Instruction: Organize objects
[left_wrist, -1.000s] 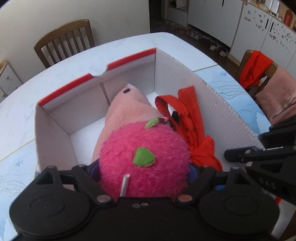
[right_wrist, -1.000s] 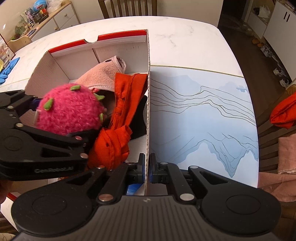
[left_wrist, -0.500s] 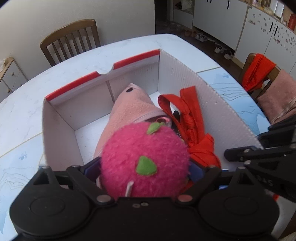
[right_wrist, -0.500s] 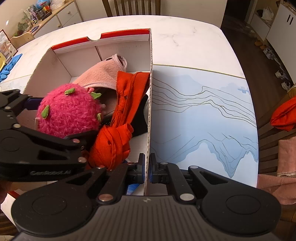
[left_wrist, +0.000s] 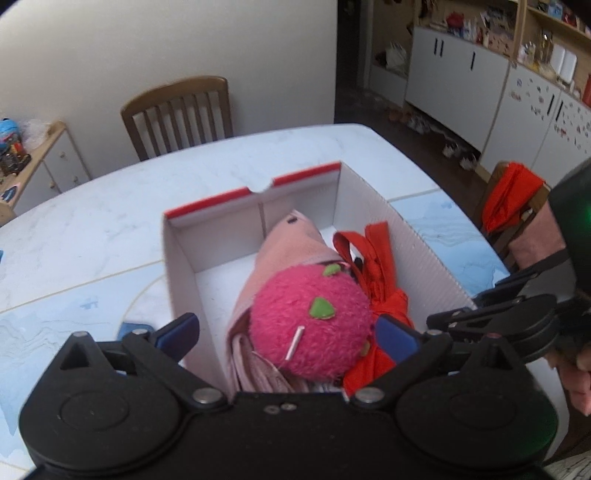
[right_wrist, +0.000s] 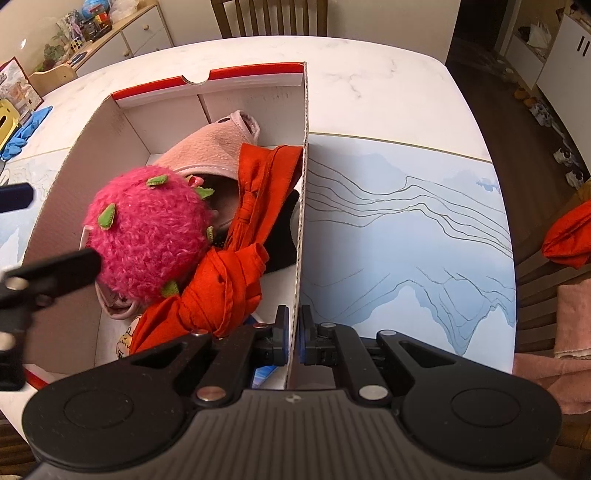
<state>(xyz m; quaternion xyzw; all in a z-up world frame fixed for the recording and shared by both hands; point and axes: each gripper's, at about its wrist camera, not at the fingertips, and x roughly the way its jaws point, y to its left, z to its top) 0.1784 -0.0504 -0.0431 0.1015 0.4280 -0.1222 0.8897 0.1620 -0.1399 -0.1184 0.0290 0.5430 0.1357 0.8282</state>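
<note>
Left gripper (left_wrist: 284, 332) lifts, jaws just opening off pink plush ball (left_wrist: 310, 325) | right gripper (right_wrist: 291, 332) clamps box (right_wrist: 304, 110) wall | risk: ball rolls off pile inside box

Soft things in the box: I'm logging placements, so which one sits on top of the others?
The fuzzy pink ball with green spots. It rests on the pink cloth, beside the red fabric bundle, which lies lower.
</note>
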